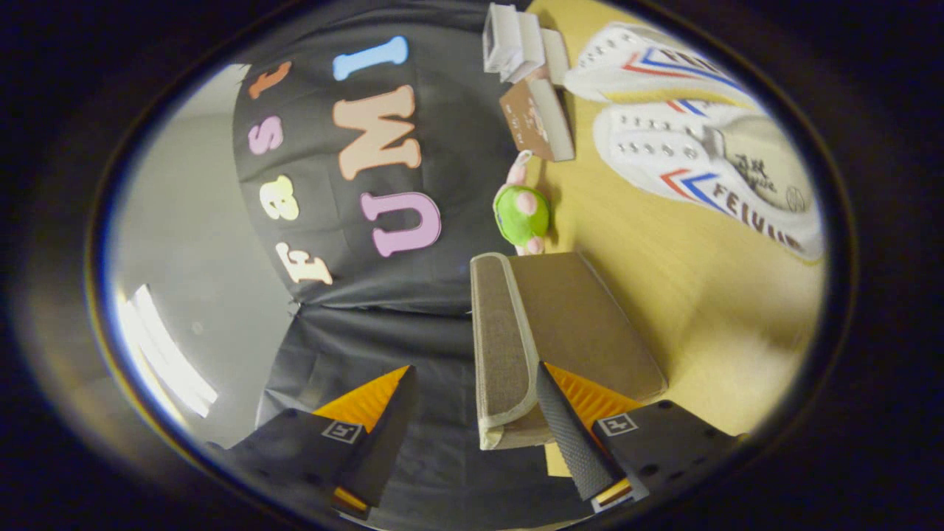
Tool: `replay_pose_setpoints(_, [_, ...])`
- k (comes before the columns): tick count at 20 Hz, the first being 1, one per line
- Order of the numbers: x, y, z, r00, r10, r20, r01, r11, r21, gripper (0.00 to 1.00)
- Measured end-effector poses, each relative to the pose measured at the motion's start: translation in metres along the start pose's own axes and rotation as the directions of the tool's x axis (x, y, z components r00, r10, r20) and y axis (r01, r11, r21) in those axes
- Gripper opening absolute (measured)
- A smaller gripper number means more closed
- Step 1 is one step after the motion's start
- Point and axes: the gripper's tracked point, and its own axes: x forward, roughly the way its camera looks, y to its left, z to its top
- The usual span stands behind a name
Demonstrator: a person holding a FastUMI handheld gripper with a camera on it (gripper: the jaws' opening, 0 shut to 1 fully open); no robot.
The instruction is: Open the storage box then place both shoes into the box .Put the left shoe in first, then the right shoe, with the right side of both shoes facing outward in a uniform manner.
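Observation:
The view is rolled sideways, so the wooden table (686,295) rises on the right. A brown fabric storage box (582,324) stands on it with its lid (498,339) down. My gripper (474,369) is open, and the lid's near rim lies between the fingers, close against one finger (568,428). The other finger (383,420) hangs free on the far side of the lid, apart from it. Two white shoes with red and blue stripes, one (656,70) beside the other (708,169), lie on the table well beyond the box.
A green and pink plush toy (522,214) sits just beyond the box. Past it are a brown book (535,122) and a small white box (509,37), next to the shoes. Black cloth hangs behind the table.

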Motion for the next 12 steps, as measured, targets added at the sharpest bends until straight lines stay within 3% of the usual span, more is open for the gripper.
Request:
replay_pose_setpoints(6, [0.01, -0.004, -0.012, 1.0, -0.005, -0.024, 0.005, 1.0, 0.025, 0.98])
replay_pose_setpoints(12, [0.017, -0.018, -0.007, 0.998, -0.063, -0.005, 0.063, 0.998, 0.023, 0.97])
